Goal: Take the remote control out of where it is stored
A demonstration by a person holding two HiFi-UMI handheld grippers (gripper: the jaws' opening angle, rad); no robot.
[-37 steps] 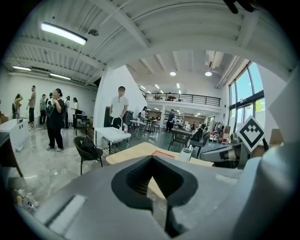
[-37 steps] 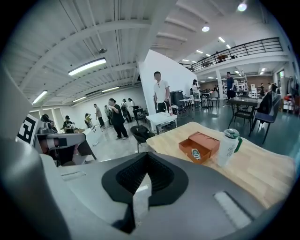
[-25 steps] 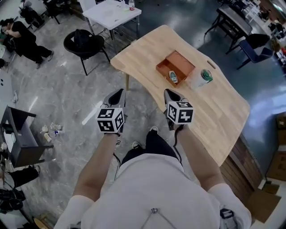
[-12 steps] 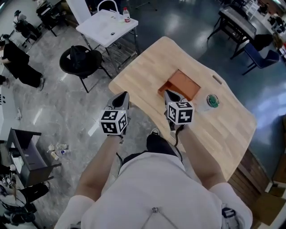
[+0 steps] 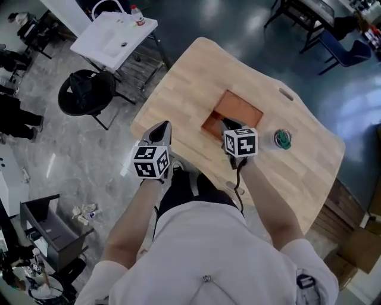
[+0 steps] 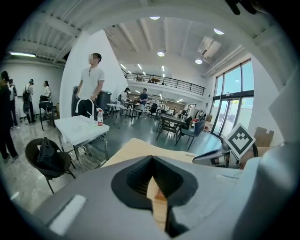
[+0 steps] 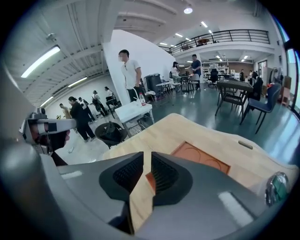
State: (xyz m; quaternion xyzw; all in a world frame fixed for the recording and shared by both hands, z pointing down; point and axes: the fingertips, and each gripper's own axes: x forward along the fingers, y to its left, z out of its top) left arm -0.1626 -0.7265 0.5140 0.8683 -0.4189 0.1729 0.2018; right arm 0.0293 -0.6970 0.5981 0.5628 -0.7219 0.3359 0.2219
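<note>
On the light wooden table (image 5: 196, 77) lies an orange-brown tray (image 5: 239, 108), also seen in the right gripper view as the tray (image 7: 202, 158). No remote control shows in any view; the tray's near end is hidden under my right gripper (image 5: 232, 126). Its jaws stand together with nothing between them, pointing at the tray, as the right gripper (image 7: 146, 157) shows in its own view. My left gripper (image 5: 158, 132) hangs over the table's near-left edge, shut and empty, shown from its own camera as the left gripper (image 6: 151, 160).
A green-lidded cup (image 5: 282, 139) stands right of the tray, the same cup (image 7: 277, 187) at the right gripper view's edge. Beyond the table are a white folding table (image 5: 113, 33) with a bottle (image 5: 138, 12), a black chair (image 5: 89, 95) and several standing people.
Both grippers have moved forward over the table's near edge. The remote that lay in the tray's near end one second ago is now covered by my right gripper.
</note>
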